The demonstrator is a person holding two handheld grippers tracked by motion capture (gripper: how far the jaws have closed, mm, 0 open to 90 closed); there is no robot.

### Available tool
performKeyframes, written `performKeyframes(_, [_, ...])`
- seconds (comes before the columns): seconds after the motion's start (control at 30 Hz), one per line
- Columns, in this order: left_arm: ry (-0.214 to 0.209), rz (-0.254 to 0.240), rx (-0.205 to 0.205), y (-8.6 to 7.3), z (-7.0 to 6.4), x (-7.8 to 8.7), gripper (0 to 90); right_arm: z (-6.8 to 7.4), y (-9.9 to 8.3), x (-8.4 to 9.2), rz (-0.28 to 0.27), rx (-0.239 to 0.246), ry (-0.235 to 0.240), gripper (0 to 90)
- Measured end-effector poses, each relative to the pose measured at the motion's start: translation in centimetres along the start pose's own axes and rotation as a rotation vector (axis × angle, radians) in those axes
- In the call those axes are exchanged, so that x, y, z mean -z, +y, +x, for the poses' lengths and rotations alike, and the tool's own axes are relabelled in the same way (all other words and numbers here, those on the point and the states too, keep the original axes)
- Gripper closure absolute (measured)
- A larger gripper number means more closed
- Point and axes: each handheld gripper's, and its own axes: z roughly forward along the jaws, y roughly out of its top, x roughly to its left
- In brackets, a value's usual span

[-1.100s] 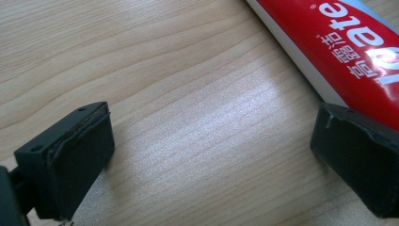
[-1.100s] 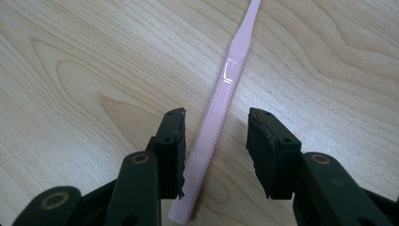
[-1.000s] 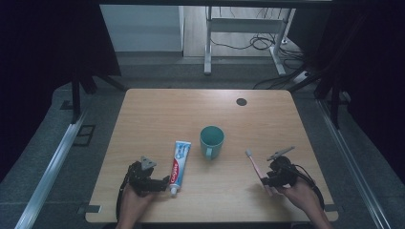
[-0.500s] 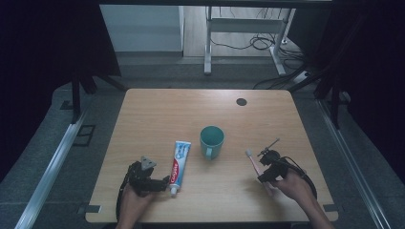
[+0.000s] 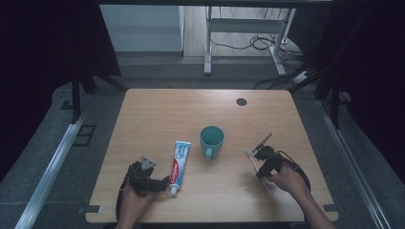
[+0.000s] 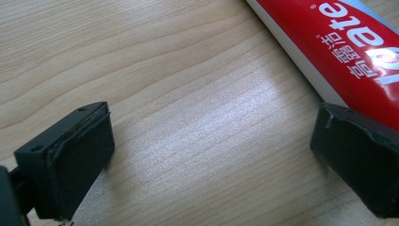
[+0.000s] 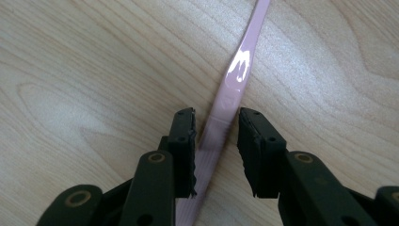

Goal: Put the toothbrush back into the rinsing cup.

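A pink toothbrush lies on the wooden table at the front right. My right gripper points down over it. In the right gripper view the jaws of this gripper have just been closing and stand close on either side of the toothbrush handle, with thin gaps left. A red, white and blue toothpaste tube lies at the front left. My left gripper rests beside the tube's cap end. Its jaws are wide open over bare wood, with the toothpaste tube just past the right jaw.
A teal mug stands upright mid-table between the tube and the toothbrush, handle toward the front. A small black round cap sits in the tabletop at the far right. Desk legs and cables lie on the floor beyond.
My right hand has shifted left onto the toothbrush, and its jaws have narrowed around the handle. The left hand, the tube and the mug have stayed put.
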Motion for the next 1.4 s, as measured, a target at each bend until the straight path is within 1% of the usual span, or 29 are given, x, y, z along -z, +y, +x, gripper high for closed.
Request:
performKeyframes(0.17, [0.0, 0.0, 0.0, 0.0, 0.0, 0.0, 0.2, 0.1, 0.4, -0.3, 0.015, -0.001, -0.007, 68.8])
performKeyframes(0.33, [0.0, 0.0, 0.0, 0.0, 0.0, 0.0, 0.2, 0.1, 0.9, -0.4, 0.041, -0.007, -0.032, 73.6])
performKeyframes(0.37, [0.0, 0.0, 0.0, 0.0, 0.0, 0.0, 0.2, 0.1, 0.9, -0.4, 0.041, -0.007, -0.032, 73.6])
performKeyframes(0.43, [0.0, 0.0, 0.0, 0.0, 0.0, 0.0, 0.2, 0.0, 1.0, -0.4, 0.046, -0.017, -0.033, 76.5])
performKeyframes(0.6, [0.0, 0.0, 0.0, 0.0, 0.0, 0.0, 0.2, 0.0, 1.1, -0.4, 0.055, -0.011, -0.035, 78.3])
performKeyframes(0.8, [0.0, 0.0, 0.0, 0.0, 0.0, 0.0, 0.2, -0.2, 1.0, -0.4, 0.041, -0.011, -0.028, 78.5])
performKeyframes(0.93, [0.0, 0.0, 0.0, 0.0, 0.0, 0.0, 0.2, -0.3, 0.9, -0.2, 0.031, -0.014, -0.014, 78.5])
performKeyframes(0.97, [0.0, 0.0, 0.0, 0.0, 0.0, 0.0, 0.2, -0.4, 0.8, -0.1, 0.023, -0.009, -0.004, 78.5])
performKeyframes(1.4, [0.0, 0.0, 0.0, 0.0, 0.0, 0.0, 0.2, -0.6, 0.3, 1.4, -0.036, -0.006, 0.019, 78.6])
